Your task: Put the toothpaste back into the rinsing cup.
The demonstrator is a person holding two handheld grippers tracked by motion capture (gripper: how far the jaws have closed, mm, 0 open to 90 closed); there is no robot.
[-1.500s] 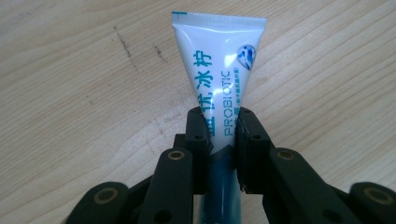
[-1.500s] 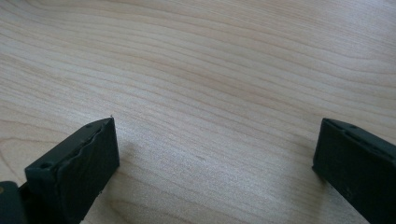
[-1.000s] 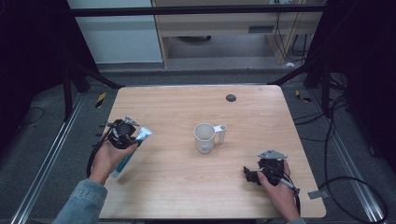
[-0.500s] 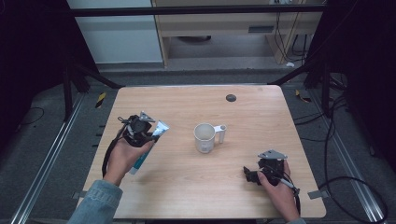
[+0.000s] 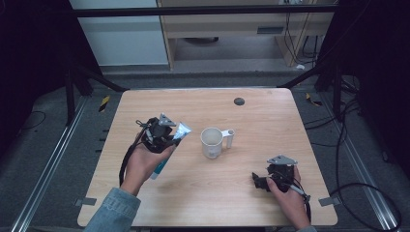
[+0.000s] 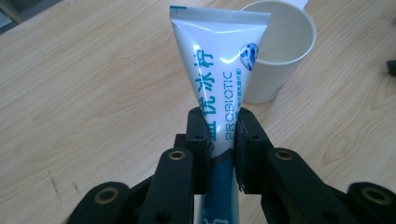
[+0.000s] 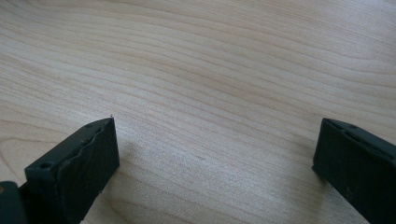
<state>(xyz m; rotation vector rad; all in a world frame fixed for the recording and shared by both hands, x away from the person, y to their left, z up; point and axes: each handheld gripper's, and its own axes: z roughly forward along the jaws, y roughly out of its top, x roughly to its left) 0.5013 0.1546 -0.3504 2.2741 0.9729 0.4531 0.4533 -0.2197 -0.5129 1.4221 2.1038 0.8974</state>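
Moved: left gripper (image 5: 167,137) carried toothpaste tube (image 6: 219,70) up and nearer the cup (image 5: 212,142).
Grip: clamped on tube; right gripper (image 5: 263,181) spread wide, idle.
Done: pickup.
Left: dropping tube into cup.

Both grippers are matte black: the left gripper (image 5: 167,137) and the right gripper (image 5: 263,182) each carry a grey three-cornered plate on top and trail a black cable. Seen close, the left gripper's (image 6: 222,135) linkage arms show brass-coloured pivot bushings, and the right gripper's (image 7: 215,154) blocky pads have a wavy inner edge. A blue denim sleeve (image 5: 113,212) covers the left forearm.
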